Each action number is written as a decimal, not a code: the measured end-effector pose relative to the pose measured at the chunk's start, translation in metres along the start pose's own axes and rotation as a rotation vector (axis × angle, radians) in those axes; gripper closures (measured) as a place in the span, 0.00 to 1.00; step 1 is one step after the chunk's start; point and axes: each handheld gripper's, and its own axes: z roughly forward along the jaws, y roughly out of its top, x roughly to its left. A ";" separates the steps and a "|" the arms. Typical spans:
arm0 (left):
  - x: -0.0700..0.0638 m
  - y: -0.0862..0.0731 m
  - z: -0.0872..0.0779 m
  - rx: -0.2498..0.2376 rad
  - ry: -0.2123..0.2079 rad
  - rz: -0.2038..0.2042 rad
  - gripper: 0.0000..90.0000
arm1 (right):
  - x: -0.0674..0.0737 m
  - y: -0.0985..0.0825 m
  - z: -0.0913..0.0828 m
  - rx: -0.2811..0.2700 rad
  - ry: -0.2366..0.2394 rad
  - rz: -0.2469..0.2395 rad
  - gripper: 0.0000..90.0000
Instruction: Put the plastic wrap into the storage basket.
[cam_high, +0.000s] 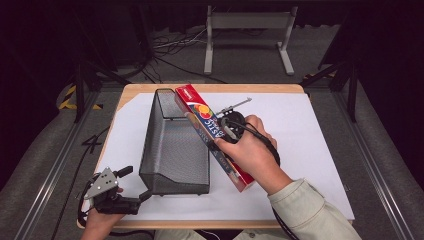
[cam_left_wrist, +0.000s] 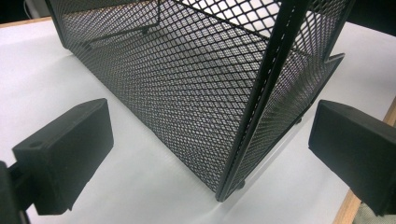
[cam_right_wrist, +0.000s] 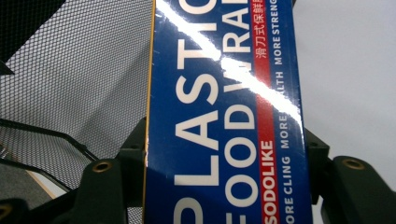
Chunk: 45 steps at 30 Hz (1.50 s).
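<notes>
Left tongs (cam_high: 131, 187) sit nearest, jaws spread wide around the near corner of the mesh basket (cam_high: 175, 145), not touching it. Right tongs (cam_high: 227, 125) clamp the wrap box (cam_high: 215, 135), held tilted over the basket's right rim above the white surface (cam_high: 300, 130). Loading the box seems underway; next, probably lower it lengthwise inside.

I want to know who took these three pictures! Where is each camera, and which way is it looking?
High view: above the table, looking down on the black wire-mesh basket, long blue-and-red plastic wrap box, both hands.
Left gripper view: on the left gripper, its black jaws apart, facing the basket's corner.
Right gripper view: on the right gripper, jaws clamping the box.
All three share the basket.
</notes>
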 end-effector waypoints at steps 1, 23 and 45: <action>0.000 0.000 0.000 0.001 0.000 0.003 0.01 | 0.002 0.001 0.001 0.003 0.001 -0.002 0.45; 0.000 -0.001 0.001 0.000 -0.001 0.001 0.00 | 0.024 0.014 0.034 0.032 0.025 0.016 0.44; 0.001 -0.001 -0.001 -0.003 -0.003 -0.003 0.01 | 0.032 0.015 0.068 0.146 -0.007 0.067 0.44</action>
